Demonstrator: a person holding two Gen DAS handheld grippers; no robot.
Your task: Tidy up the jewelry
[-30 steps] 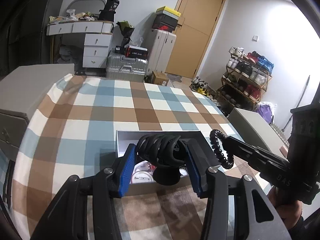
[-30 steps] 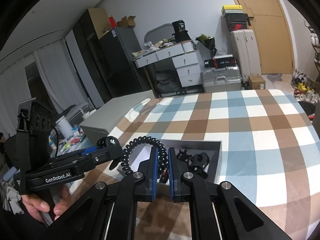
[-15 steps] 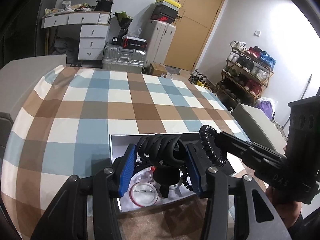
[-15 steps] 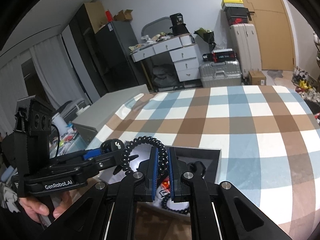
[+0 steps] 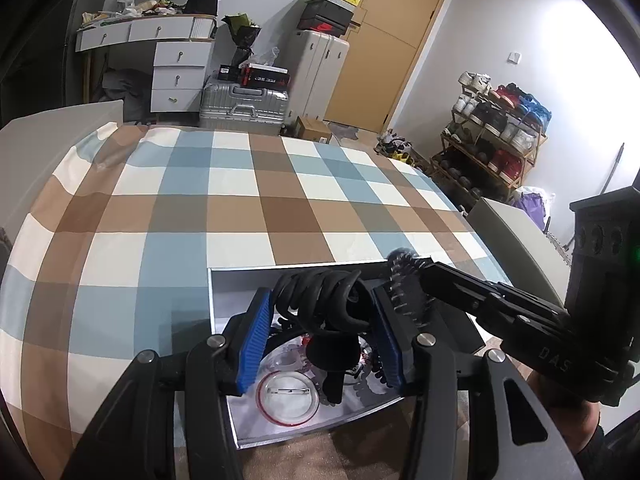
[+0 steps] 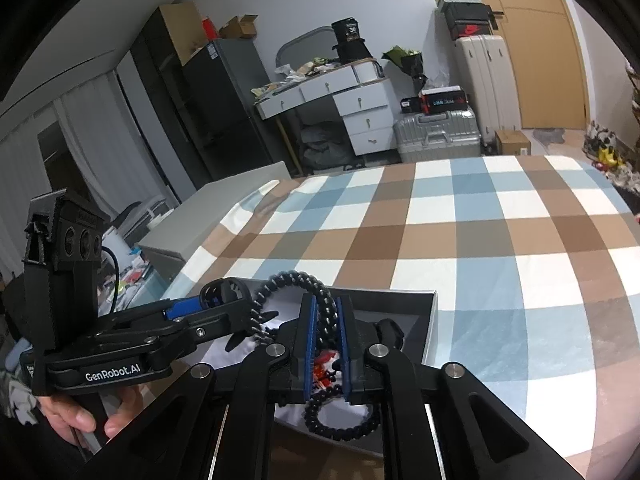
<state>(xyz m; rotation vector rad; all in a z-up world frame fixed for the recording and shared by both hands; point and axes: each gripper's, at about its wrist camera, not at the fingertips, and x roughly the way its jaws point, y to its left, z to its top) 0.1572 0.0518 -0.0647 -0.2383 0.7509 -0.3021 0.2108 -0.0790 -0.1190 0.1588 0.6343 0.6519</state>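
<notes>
My left gripper is shut on a black claw hair clip and holds it just above an open grey box on the checked table. Inside the box lie a round clear pin badge and other small pieces. My right gripper is shut on a black spiral hair tie, held over the same box. The right gripper's tip with the hair tie sits close to the right of the claw clip. The left gripper also shows in the right wrist view.
The checked cloth covers the table beyond the box. A grey cabinet stands at the table's right, another at the left. Suitcases, a drawer desk and a shoe rack stand behind.
Both grippers have come lower and closer over the box while holding their items. The box's contents now show under the left gripper.
</notes>
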